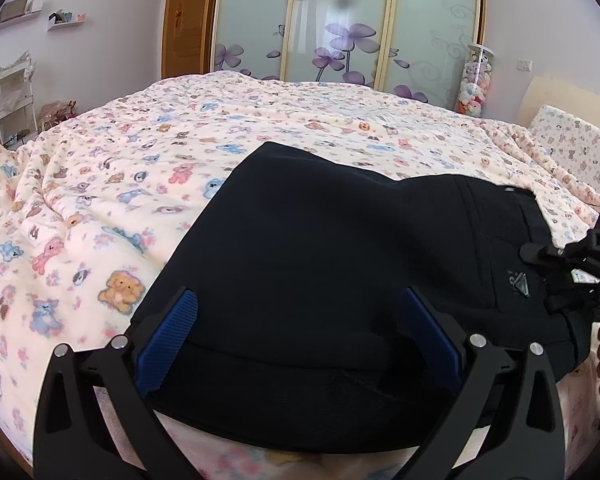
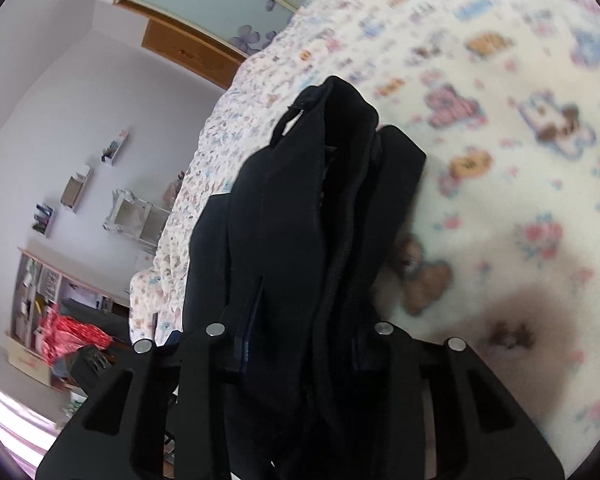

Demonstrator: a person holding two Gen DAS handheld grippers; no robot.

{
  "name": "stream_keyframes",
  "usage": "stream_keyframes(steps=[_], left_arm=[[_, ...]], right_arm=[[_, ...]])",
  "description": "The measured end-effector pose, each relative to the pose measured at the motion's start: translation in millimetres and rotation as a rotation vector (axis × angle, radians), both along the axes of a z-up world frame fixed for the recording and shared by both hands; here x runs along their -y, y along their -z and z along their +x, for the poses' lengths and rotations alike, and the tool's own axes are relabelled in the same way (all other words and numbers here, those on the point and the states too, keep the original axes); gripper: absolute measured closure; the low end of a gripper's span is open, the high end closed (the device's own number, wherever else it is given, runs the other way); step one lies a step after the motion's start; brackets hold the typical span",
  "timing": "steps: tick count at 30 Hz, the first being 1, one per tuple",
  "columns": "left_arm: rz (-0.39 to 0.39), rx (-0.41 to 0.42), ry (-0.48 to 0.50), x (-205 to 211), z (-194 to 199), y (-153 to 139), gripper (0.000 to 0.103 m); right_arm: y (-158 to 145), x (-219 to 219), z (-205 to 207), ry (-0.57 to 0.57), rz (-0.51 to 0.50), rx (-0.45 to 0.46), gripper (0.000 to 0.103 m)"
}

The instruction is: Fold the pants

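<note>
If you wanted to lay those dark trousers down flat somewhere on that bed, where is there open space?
The widest bare stretch of the blanket lies to the left of the black pants, toward the white rack, and beyond them toward the wardrobe doors. It is crowded on the right, where the right gripper clamps the bunched pants, near the pillow.

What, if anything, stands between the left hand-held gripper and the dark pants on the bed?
Nothing visible does. The left hand-held gripper is open, its blue pads straddling the folded pants on the bedspread. The right hand-held gripper is already shut on the pants at the waistband end.
</note>
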State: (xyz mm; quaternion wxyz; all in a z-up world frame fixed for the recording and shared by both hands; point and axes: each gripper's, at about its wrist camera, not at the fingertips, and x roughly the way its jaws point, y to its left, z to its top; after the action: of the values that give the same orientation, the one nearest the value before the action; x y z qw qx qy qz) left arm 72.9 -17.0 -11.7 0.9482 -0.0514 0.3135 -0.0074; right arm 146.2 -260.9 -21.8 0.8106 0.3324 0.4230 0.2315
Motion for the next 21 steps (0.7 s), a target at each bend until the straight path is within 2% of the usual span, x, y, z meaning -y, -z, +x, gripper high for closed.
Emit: stream_keyframes(steps=[3,6,9,11,18,21], left_arm=[[-0.002,-0.001,-0.003,0,0,0,0.002],[0.002,-0.002,-0.003,1,0,0,0.002],[0.015,-0.004,-0.003,3,-1,1,0.002],[0.027,-0.005,0.0,4,0,2,0.002],[0.067,-0.004,-0.003,10,1,5,0.002],[0.055,0.008,0.0,6,-2,1,0.002]], right_arm=[[-28,-19,-2,-0.019,-0.056,0.073,0.069],[-48,-37,-6,0.001,-0.068,0.135,0.069],[-42,-42,-12,0.099,-0.061,0.161,0.069],[-30,-38,-16,0.159,-0.095,0.169,0.069],[-11,-38,-21,0.21,-0.232,0.206,0.07],[-13,-42,-24,0.209,-0.284,0.224,0.07]])
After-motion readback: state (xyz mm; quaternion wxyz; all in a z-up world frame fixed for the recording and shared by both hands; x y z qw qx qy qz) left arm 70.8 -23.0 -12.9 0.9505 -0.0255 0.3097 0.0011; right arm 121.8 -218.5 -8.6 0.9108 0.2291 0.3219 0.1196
